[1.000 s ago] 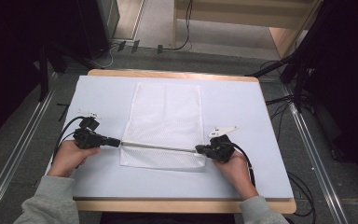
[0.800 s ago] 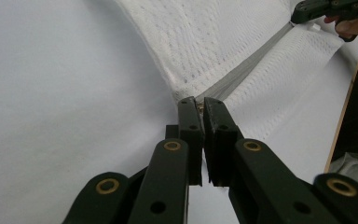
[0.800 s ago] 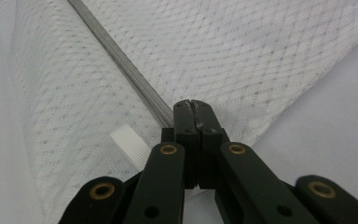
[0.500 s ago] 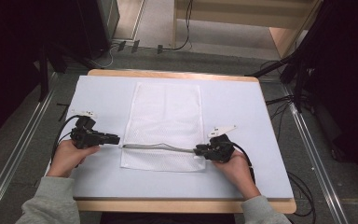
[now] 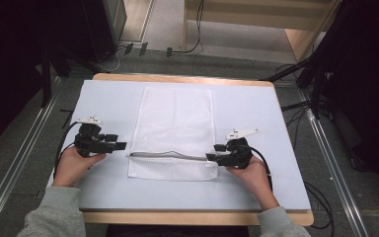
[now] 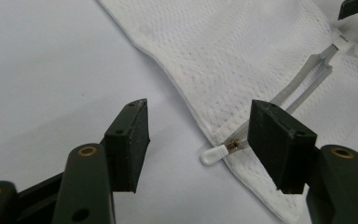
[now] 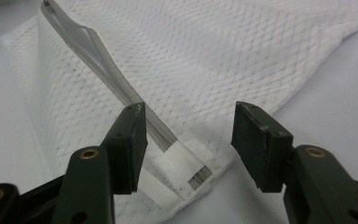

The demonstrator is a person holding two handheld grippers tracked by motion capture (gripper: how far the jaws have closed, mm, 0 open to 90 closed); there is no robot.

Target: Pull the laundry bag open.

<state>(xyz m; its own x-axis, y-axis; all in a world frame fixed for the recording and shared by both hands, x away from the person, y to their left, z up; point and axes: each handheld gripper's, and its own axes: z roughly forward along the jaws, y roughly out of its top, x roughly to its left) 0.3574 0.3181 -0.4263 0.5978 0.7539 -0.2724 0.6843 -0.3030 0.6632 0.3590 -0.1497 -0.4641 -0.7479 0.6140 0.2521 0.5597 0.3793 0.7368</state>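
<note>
A white mesh bag [image 5: 173,131] lies flat on the table [image 5: 256,113], filling the middle of the high view, with its zipper [image 5: 170,156] running across near the lower edge. The left gripper [image 5: 114,145] sits just off the bag's left edge, at the left of that view, its fingers [image 6: 129,140] spread apart and holding nothing. In the left gripper view the zipper pull [image 6: 216,154] lies between them, a small white tab poking out at the bag's edge, touched by neither finger. The right gripper [image 5: 212,159] is at the zipper's right end, fingers [image 7: 131,140] also apart, straddling the white tape end [image 7: 186,163] of the zipper without clamping it.

The step in hand looks like working the zipper: one gripper pins the end, the other draws the pull. To do it well, the right fingers should close squarely on the tape end and the fabric under it, so the bag cannot slide. The left fingers need to come down low, nearly on the table, and close on the tab itself rather than on loose mesh. The zipper bows slightly near the middle, so a pull straight along its line, kept low, should keep it from snagging.
</note>
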